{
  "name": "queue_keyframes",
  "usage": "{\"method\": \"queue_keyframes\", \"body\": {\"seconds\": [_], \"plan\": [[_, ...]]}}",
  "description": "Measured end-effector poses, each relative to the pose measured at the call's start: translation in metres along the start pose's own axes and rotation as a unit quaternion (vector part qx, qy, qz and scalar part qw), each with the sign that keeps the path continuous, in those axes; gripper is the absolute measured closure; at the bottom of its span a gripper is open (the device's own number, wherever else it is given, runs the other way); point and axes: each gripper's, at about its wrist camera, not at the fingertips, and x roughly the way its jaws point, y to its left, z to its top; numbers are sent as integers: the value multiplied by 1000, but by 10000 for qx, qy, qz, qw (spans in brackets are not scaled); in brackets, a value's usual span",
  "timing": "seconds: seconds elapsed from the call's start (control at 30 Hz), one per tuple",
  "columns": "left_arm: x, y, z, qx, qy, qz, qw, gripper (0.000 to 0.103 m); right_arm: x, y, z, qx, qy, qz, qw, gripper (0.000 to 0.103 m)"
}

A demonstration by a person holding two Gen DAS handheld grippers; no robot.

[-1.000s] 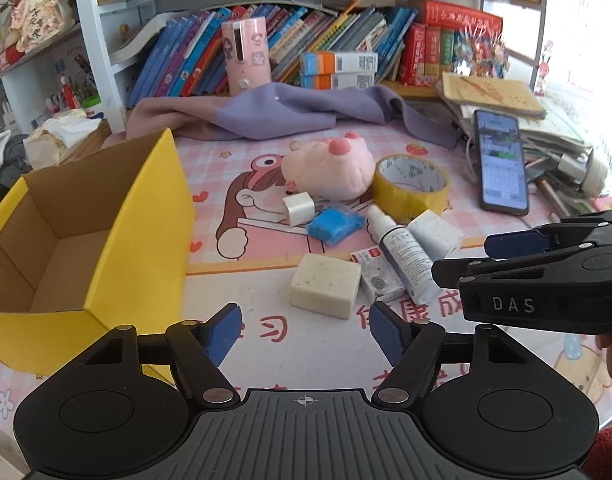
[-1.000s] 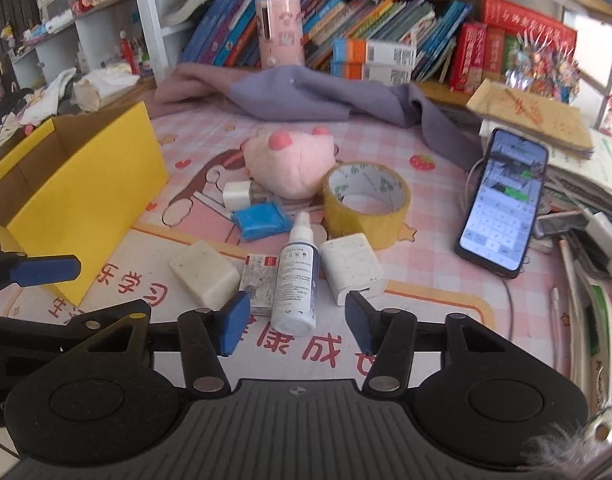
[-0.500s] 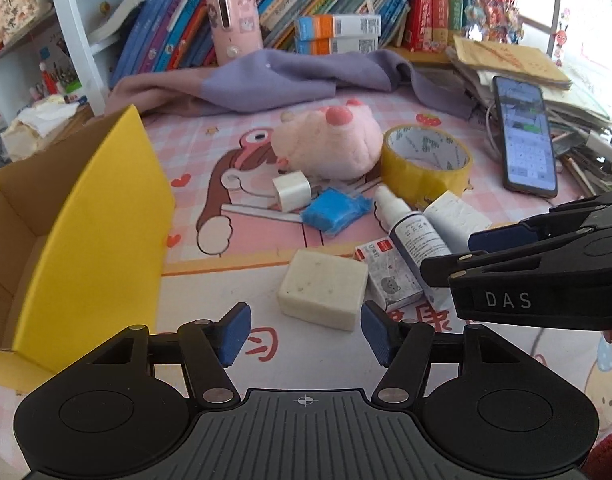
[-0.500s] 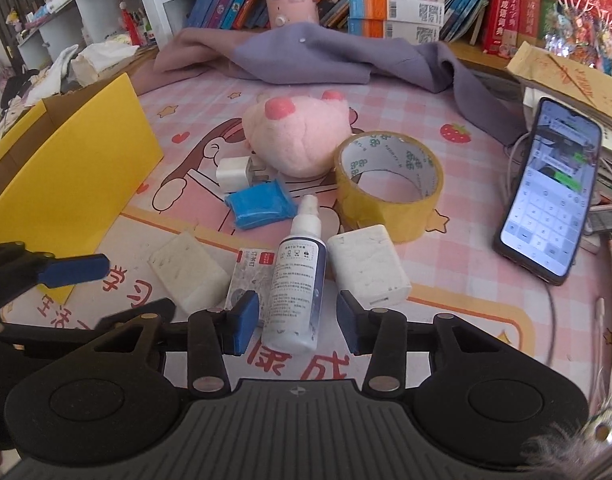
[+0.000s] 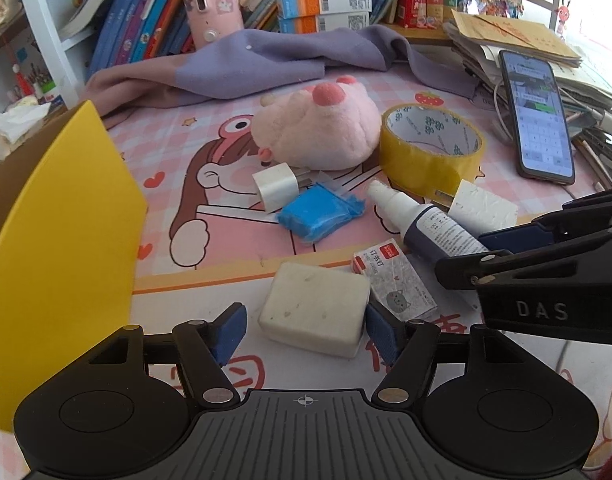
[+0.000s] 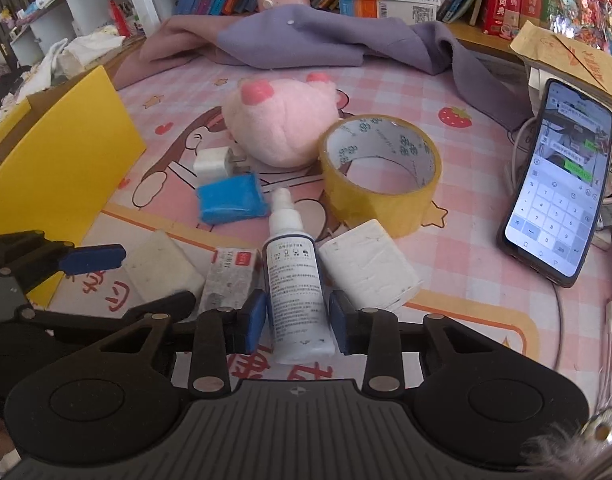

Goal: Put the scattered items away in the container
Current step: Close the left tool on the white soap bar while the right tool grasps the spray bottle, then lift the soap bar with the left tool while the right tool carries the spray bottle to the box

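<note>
Blue-padded left hand-held gripper [image 5: 305, 326], left wrist view: jaws apart and widening, straddling an off-white block [image 5: 316, 313] that lies flat on the pink patterned worktop [image 5: 225, 248]; the right pad is at the block's edge, the left pad clear of it. Yellow cardboard container [image 5: 61, 248] stands open at left. Staple box [image 5: 394, 285] lies just right of the block.

Right wrist view: right hand-held gripper [image 6: 297, 317] clamped on the lower body of a white spray bottle [image 6: 293, 276] lying on the worktop, nozzle pointing away. Tape roll [image 6: 380, 174], plush toy [image 6: 281, 128], blue packet [image 6: 230, 199] and charger plug [image 6: 211, 161] lie beyond; phone [image 6: 558, 184] at right.
</note>
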Motion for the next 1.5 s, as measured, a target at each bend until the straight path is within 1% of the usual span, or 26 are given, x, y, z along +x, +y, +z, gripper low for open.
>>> {"method": "queue_keyframes", "body": {"seconds": [0.23,0.37,0.43,0.47,0.5,0.6,0.83,1.03,1.13,1.27,1.5], "plan": [[9,4,1,-42,60,-124,9999,34,14,0,6,-65,125,58,9999,70],[12,7,1,-173,20,-204,9996,34,18,2,9,-220,80,16,9997,71],[11,7,0,-203,1,-255,9995,38,19,4,10,-303,59,-8,9995,71],[10,7,-1,-199,-15,-292,9994,45,19,5,10,-348,52,-24,9994,72],[9,6,-2,-181,-21,-289,9994,49,19,5,10,-380,44,-32,9993,72],[3,6,-2,-227,-30,-187,9996,55,17,4,9,-331,51,26,9994,72],[-24,13,-4,-426,-238,-223,9986,57,-6,5,6,-255,-143,171,9994,72],[-49,12,-10,-581,-315,-237,9975,59,-30,9,-1,-265,-307,304,9987,72],[-64,12,-16,-652,-416,-238,9967,59,-45,10,-7,-206,-426,358,9982,72],[-81,12,-25,-711,-457,-246,9961,59,-60,15,-17,-114,-529,416,9977,72],[-102,15,-45,-667,-582,-275,9957,60,-77,31,-34,-95,-615,361,9974,72]]}}
